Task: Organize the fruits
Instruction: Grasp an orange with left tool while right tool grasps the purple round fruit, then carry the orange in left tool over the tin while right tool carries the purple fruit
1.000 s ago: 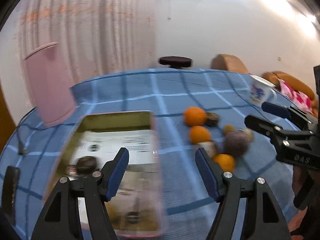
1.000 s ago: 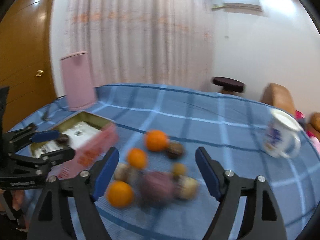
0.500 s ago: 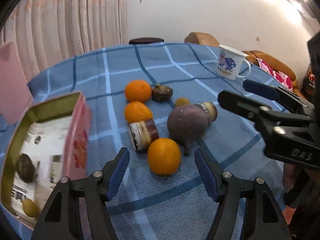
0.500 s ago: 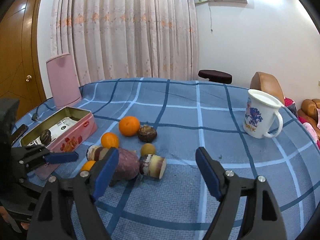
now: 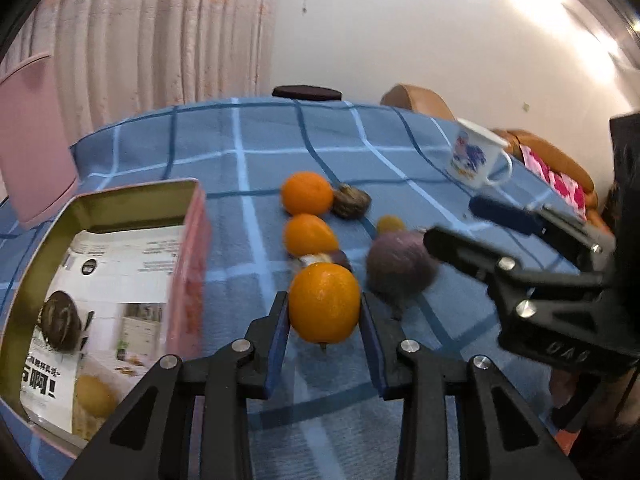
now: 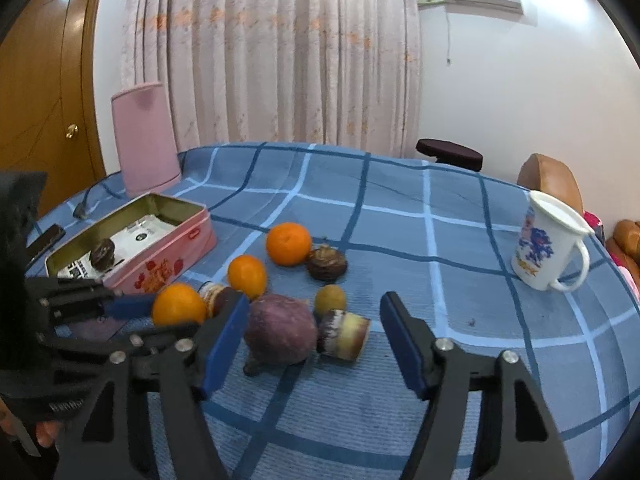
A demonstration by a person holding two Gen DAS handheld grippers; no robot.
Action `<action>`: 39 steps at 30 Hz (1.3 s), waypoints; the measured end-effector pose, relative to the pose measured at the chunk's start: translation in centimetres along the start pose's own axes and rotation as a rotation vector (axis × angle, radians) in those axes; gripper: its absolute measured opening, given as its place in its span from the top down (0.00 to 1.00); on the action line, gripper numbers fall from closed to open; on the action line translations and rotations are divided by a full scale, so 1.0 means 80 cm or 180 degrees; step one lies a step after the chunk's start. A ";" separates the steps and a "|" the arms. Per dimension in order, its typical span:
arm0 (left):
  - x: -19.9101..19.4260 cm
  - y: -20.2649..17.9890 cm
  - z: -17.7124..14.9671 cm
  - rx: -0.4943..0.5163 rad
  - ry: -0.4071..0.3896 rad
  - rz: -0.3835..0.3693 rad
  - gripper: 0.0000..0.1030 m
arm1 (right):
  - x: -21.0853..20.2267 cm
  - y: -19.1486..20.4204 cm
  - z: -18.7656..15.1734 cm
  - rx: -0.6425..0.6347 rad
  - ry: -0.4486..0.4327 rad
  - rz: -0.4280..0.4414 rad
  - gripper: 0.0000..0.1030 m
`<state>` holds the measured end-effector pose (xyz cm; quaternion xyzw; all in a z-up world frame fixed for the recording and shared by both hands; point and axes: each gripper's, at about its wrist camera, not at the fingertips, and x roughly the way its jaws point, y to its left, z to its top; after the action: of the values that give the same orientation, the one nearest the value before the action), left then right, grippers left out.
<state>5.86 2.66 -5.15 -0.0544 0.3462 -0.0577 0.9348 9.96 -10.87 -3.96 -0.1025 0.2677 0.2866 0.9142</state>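
My left gripper (image 5: pixel 323 320) is shut on an orange (image 5: pixel 324 307), seen also in the right wrist view (image 6: pixel 178 305), and holds it just right of the open pink tin (image 5: pixel 192 240). The tin (image 6: pixel 160 264) holds a dark round fruit (image 5: pixel 60 324), a yellow fruit (image 5: pixel 94 396) and printed paper. On the blue checked cloth lie two more oranges (image 6: pixel 289 243) (image 6: pixel 247 276), a purple round fruit (image 6: pixel 280 328), a brown fruit (image 6: pixel 326 264), a small yellow-green fruit (image 6: pixel 330 299) and two cut pieces (image 6: pixel 344 334). My right gripper (image 6: pixel 312 340) is open and empty above the purple fruit.
A white mug (image 6: pixel 548 248) with a blue print stands at the right. A pink upright lid (image 6: pixel 144 140) stands behind the tin. A dark phone (image 6: pixel 46 240) and a cable lie at the far left edge. A stool and chairs stand beyond the table.
My left gripper swung from over the tin to the fruit pile, closed on the nearest orange and has moved back towards the tin. My right gripper came nearer to the purple fruit.
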 end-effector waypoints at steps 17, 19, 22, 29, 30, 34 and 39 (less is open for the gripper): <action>-0.004 -0.002 -0.008 0.0026 -0.0079 0.0043 0.65 | 0.043 0.031 0.000 -0.0418 0.0476 0.0030 0.48; -0.004 -0.002 -0.008 0.0022 -0.0088 0.0034 0.65 | 0.042 0.031 0.000 -0.0431 0.0469 0.0013 0.49; -0.006 -0.001 -0.009 0.0013 -0.0109 0.0023 0.65 | 0.040 0.028 0.000 -0.0401 0.0447 0.0079 0.50; -0.012 -0.001 -0.009 0.0011 -0.0184 -0.0011 0.65 | 0.024 0.020 0.002 -0.0290 0.0252 0.0121 0.50; -0.013 -0.001 -0.008 0.0012 -0.0202 -0.0018 0.65 | 0.022 0.019 0.002 -0.0273 0.0223 0.0132 0.50; -0.017 -0.003 -0.007 0.0030 -0.0252 -0.0015 0.65 | 0.012 0.016 0.003 -0.0228 0.0090 0.0158 0.50; -0.021 -0.008 -0.005 0.0068 -0.0325 0.0027 0.65 | 0.000 0.015 0.004 -0.0205 -0.0074 0.0183 0.50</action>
<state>4.28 2.24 -4.31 -0.0458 0.2977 -0.0547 0.9520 9.39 -9.77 -3.77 -0.1208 0.2504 0.3225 0.9048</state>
